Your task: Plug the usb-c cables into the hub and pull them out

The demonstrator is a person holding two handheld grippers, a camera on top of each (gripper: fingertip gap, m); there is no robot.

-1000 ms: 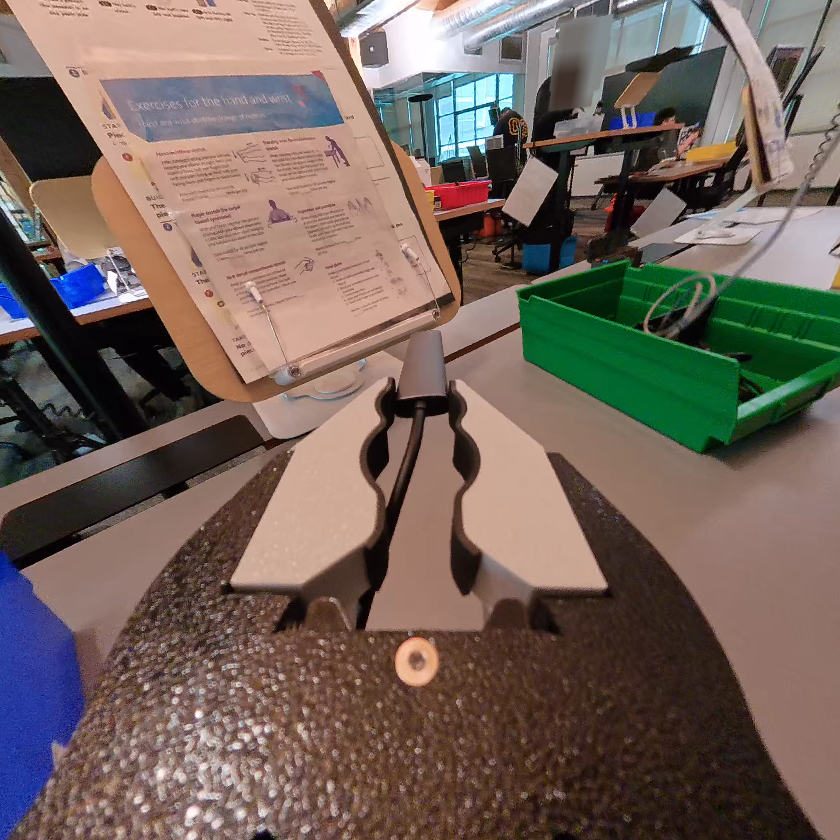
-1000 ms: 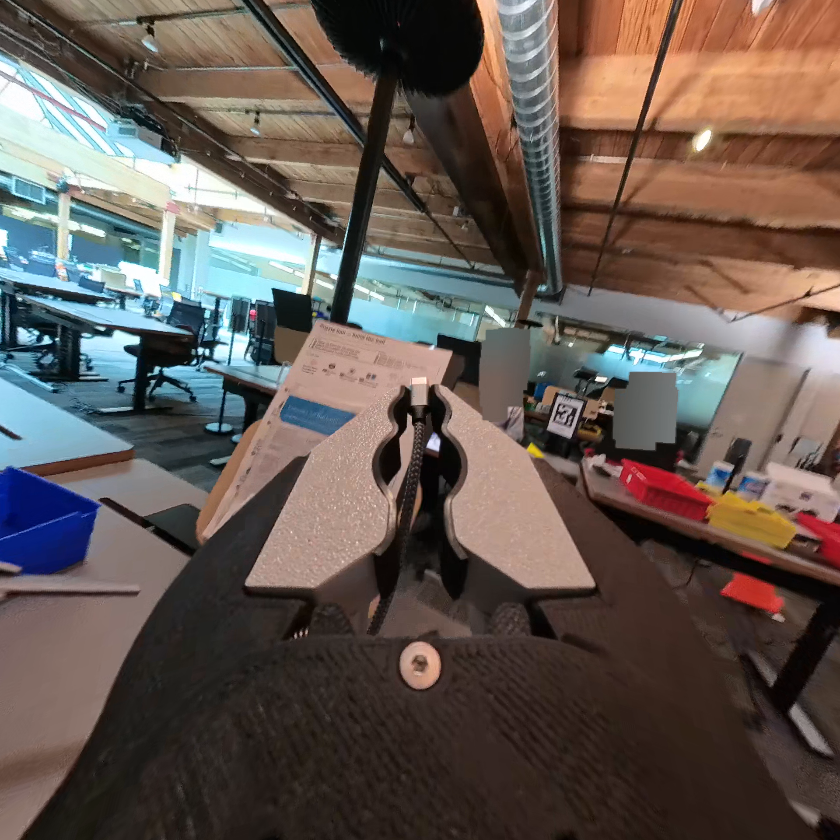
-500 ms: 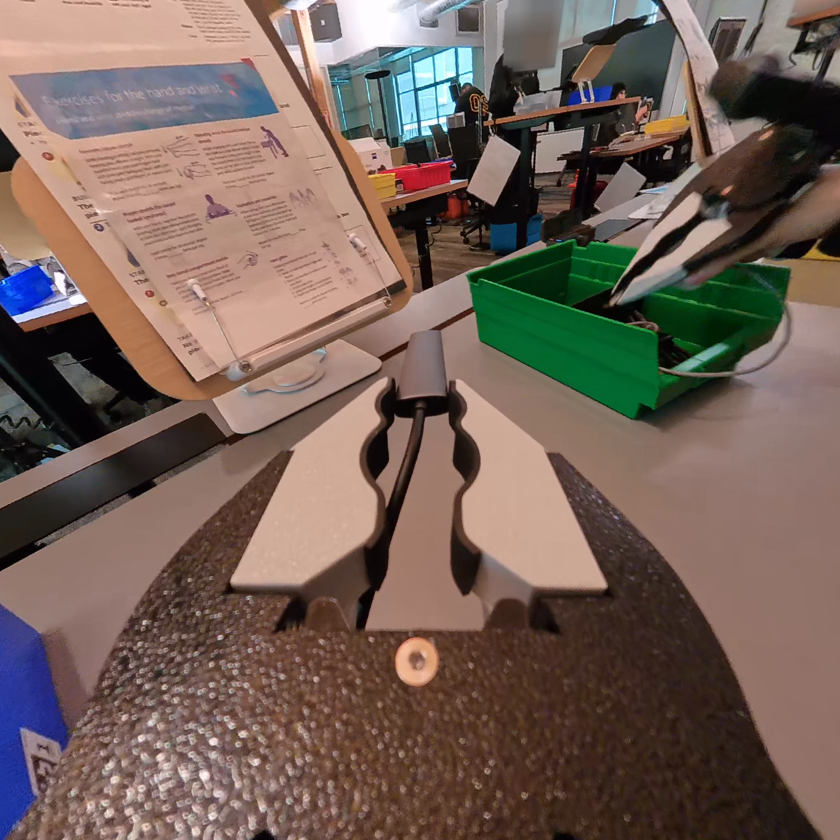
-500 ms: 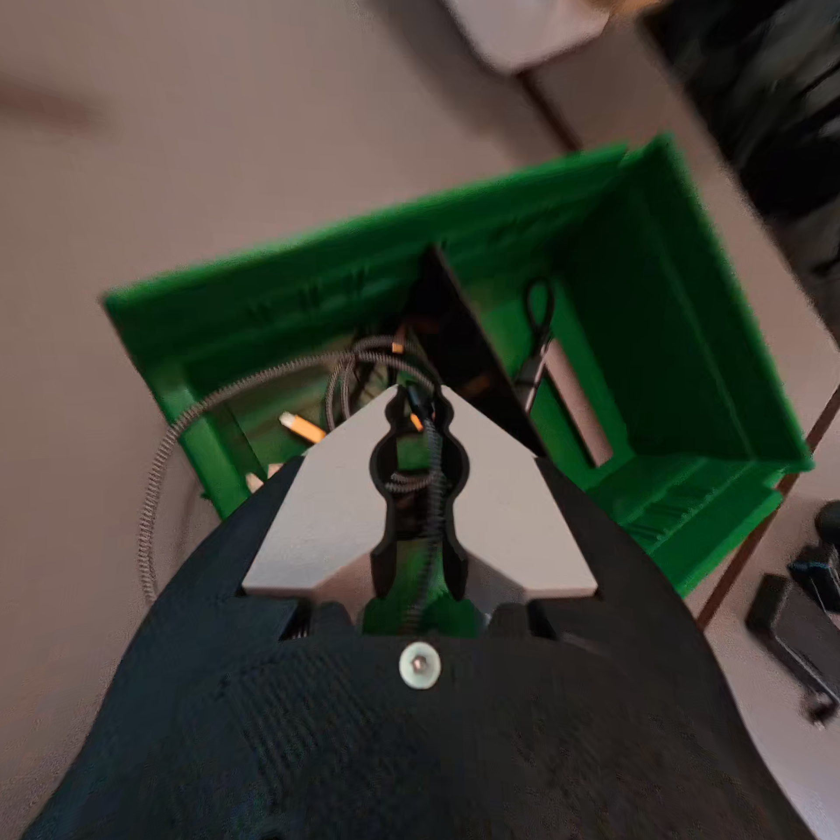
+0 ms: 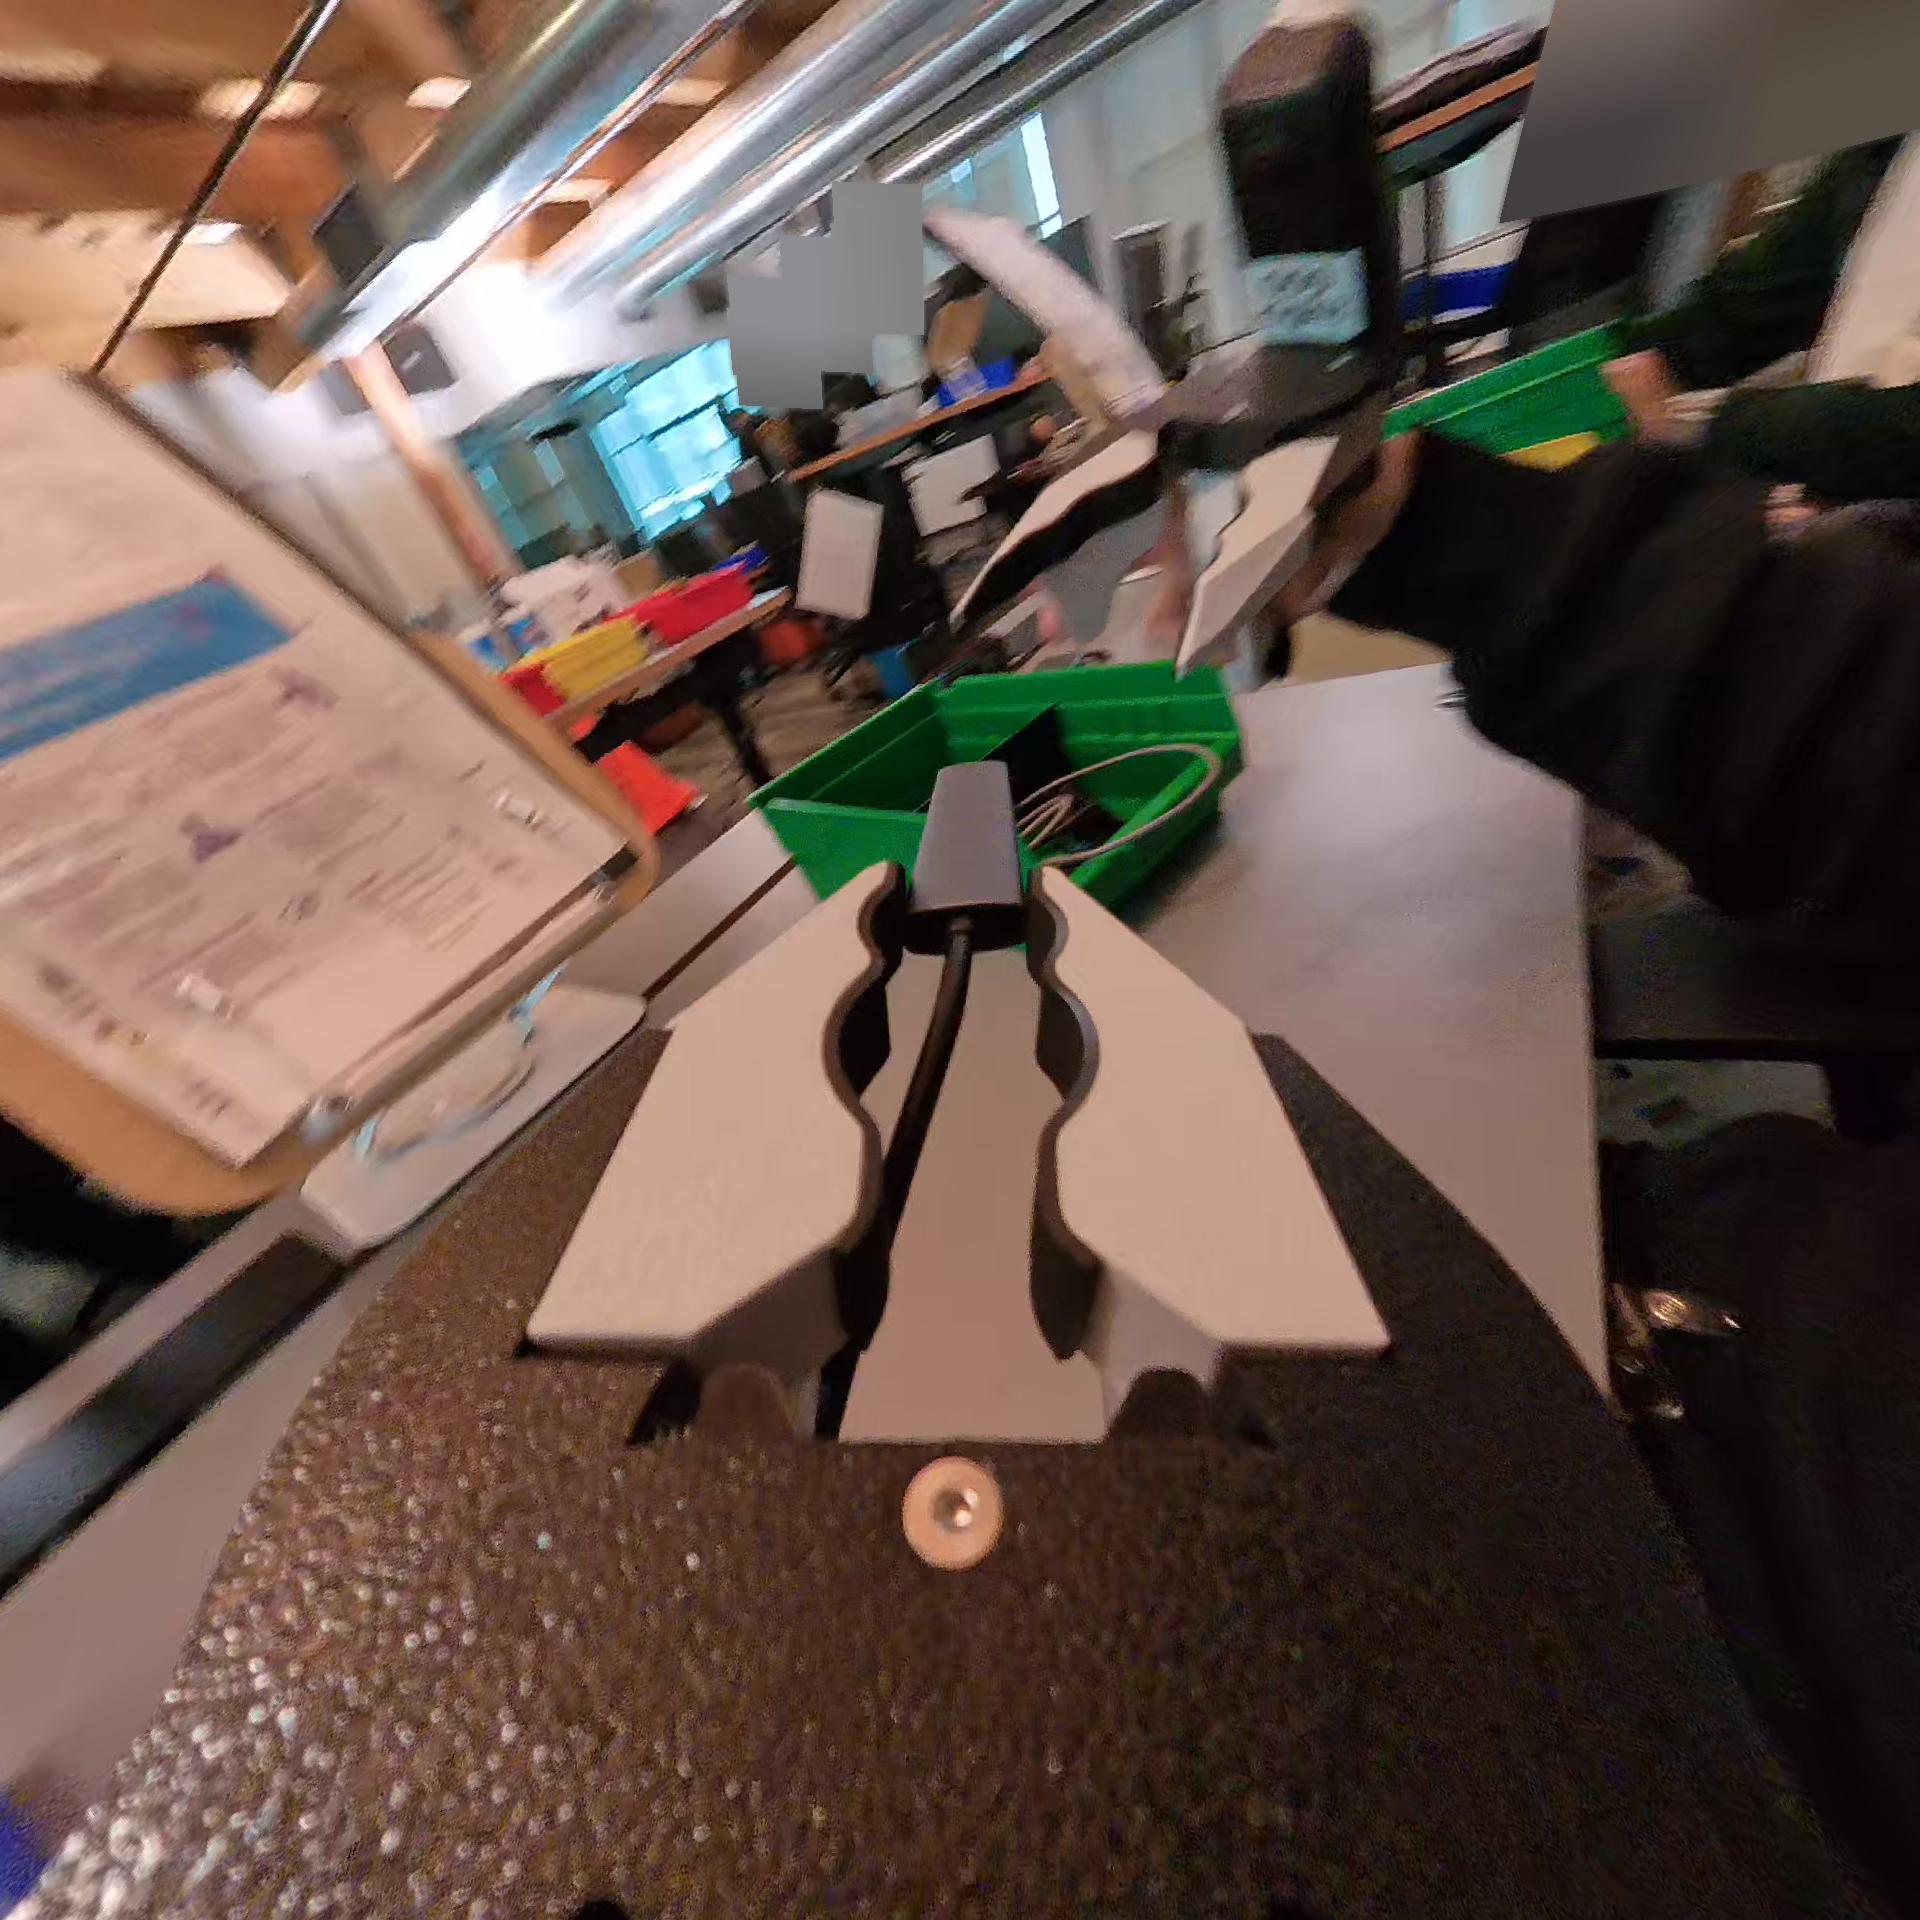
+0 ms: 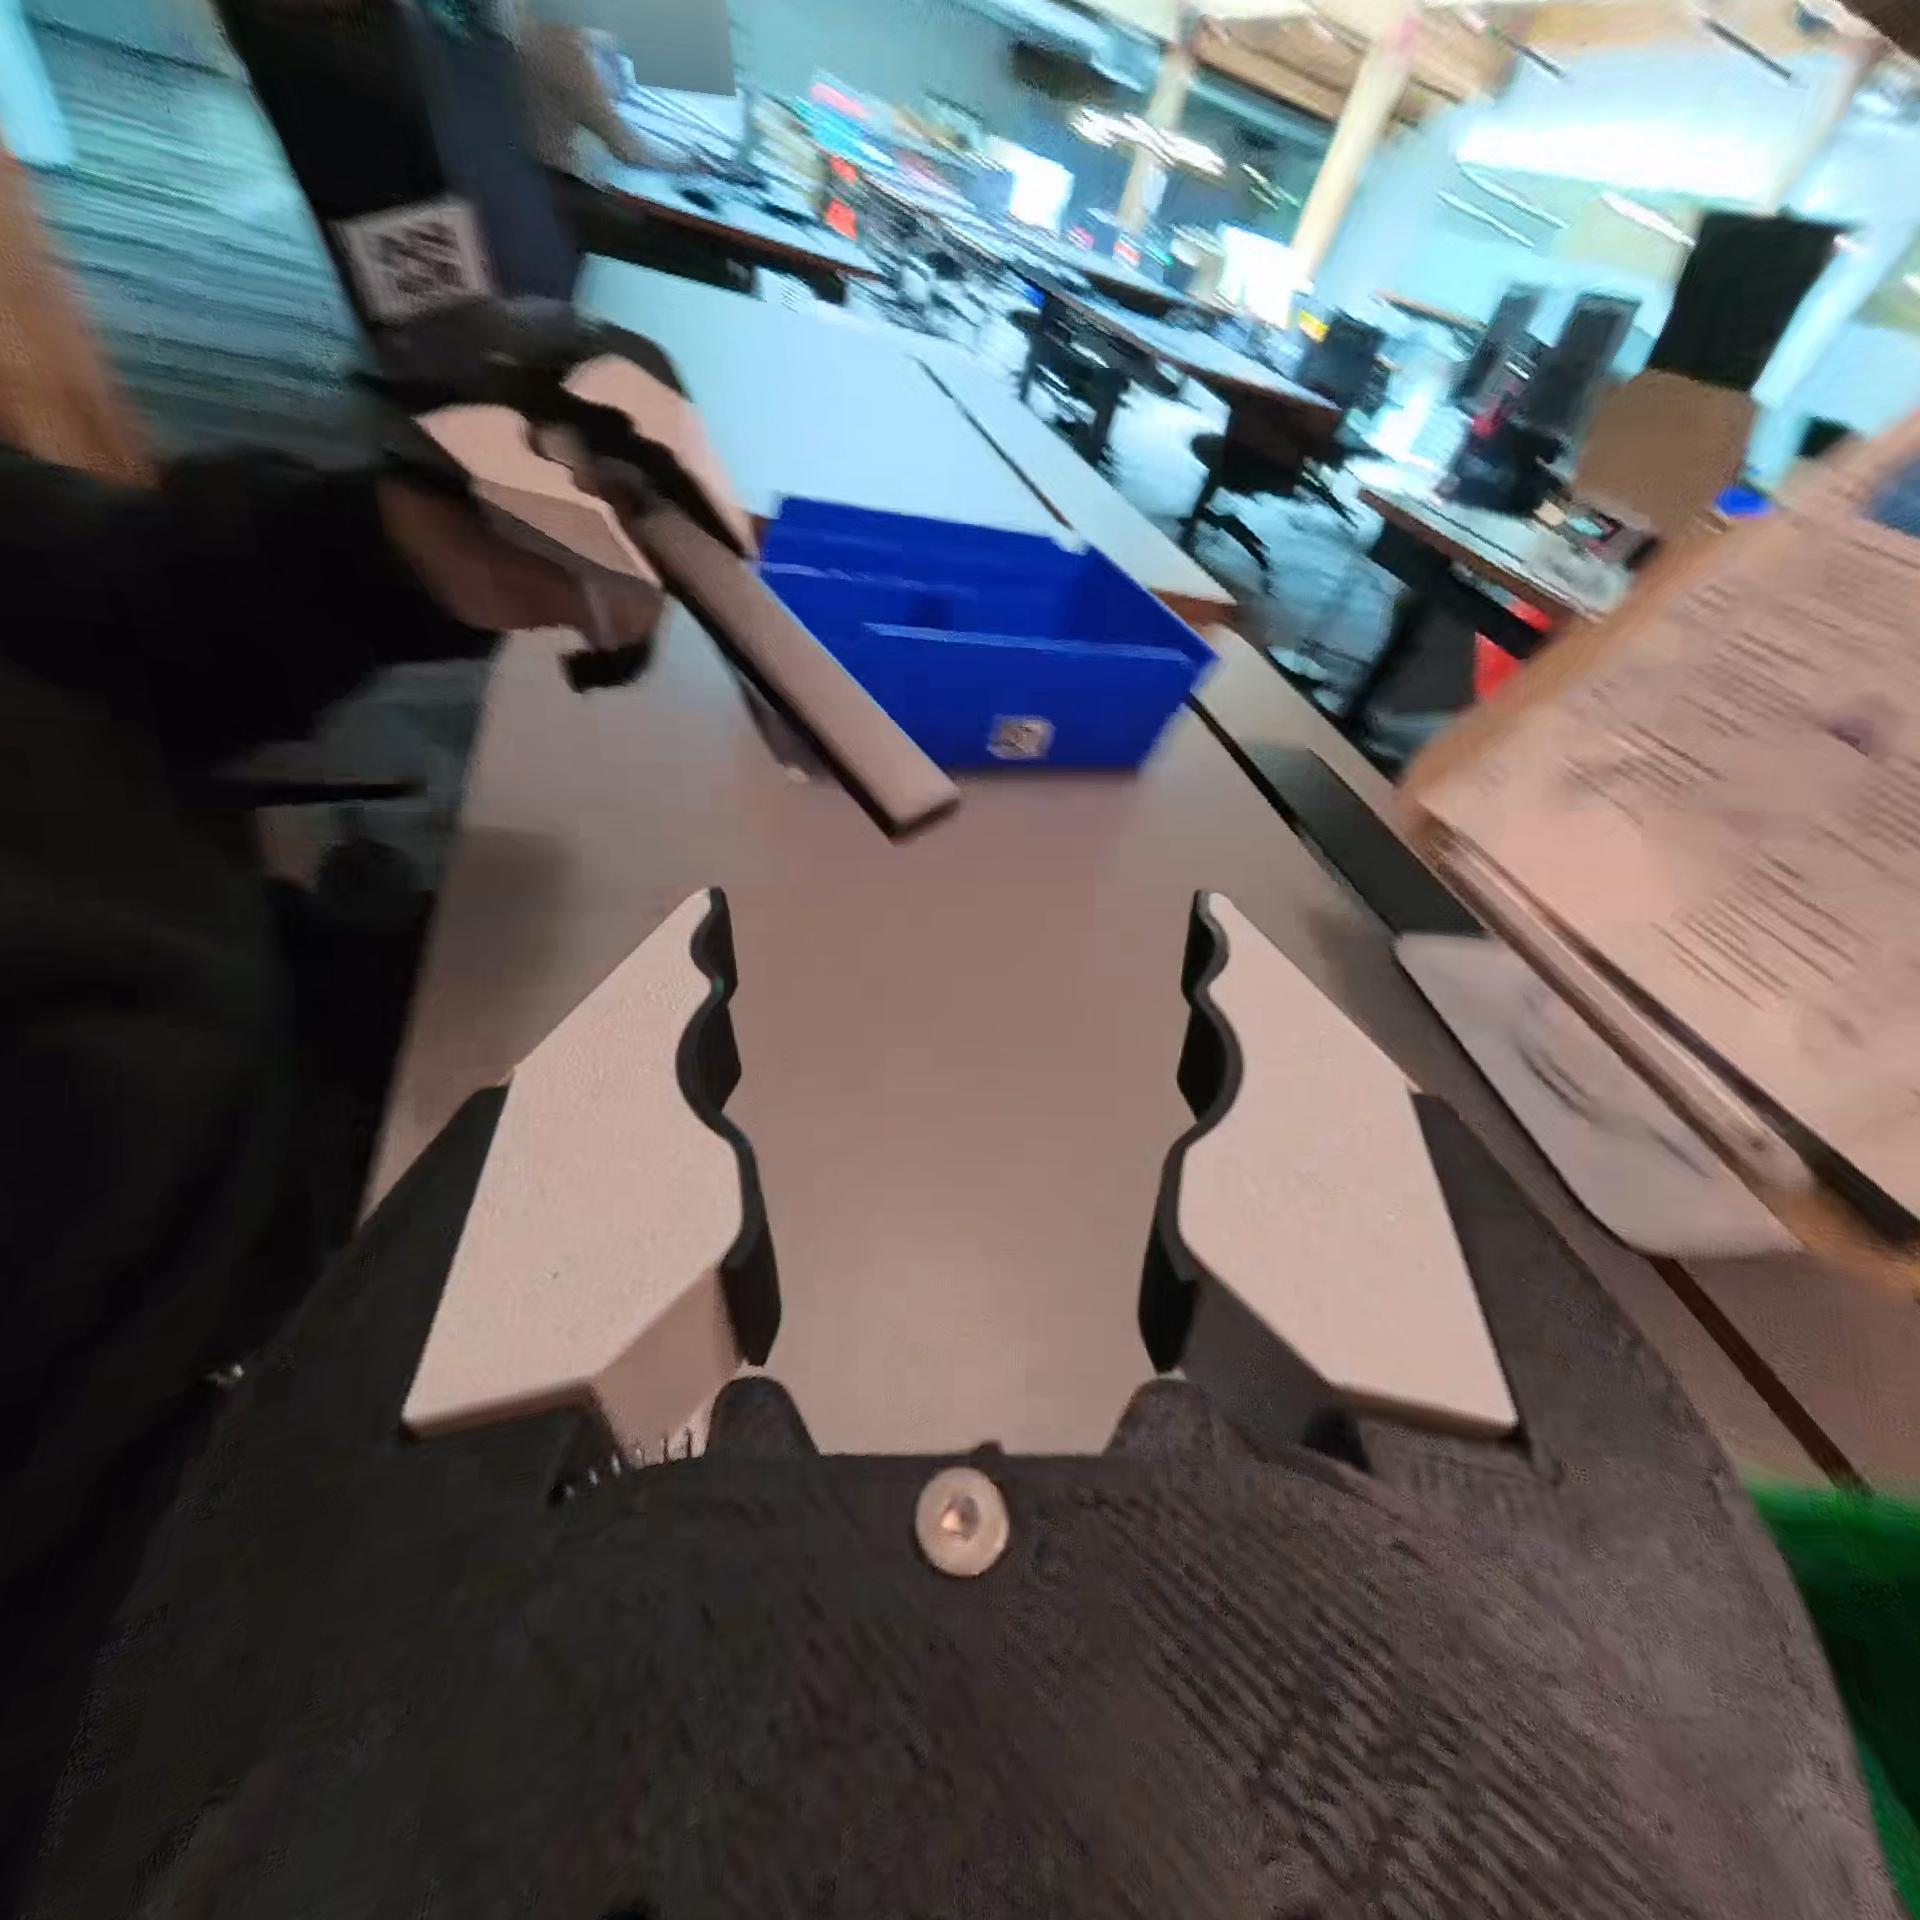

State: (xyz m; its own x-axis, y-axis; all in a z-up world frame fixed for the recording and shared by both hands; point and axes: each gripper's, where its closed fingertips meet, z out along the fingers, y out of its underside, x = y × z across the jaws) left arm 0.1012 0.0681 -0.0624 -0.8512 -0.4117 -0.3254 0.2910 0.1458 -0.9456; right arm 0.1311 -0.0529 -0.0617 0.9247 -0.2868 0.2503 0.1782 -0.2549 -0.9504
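My left gripper (image 5: 961,899) is shut on the near end of a dark grey hub (image 5: 964,831), whose short black lead runs back between the fingers. It holds the hub above the grey table, pointing at a green bin (image 5: 1101,691). A braided cable (image 5: 1143,784) lies looped in that bin. My right gripper (image 6: 961,914) is open and empty over the table. In the right wrist view, the left gripper (image 6: 634,499) and its hub (image 6: 810,696) show at the upper left. In the left wrist view, the right gripper (image 5: 1091,623) hangs open above the green bin.
A paper sheet on a wooden stand (image 5: 260,831) stands at the table's far edge; it also shows in the right wrist view (image 6: 1714,779). A blue bin (image 6: 987,655) sits on the table beyond the hub. A dark sleeve (image 5: 1662,675) fills the right side.
My right gripper has let go of the braided cable, which now lies in the green bin, opened, and swung round toward the left gripper. The left gripper has turned toward the green bin, still gripping the hub.
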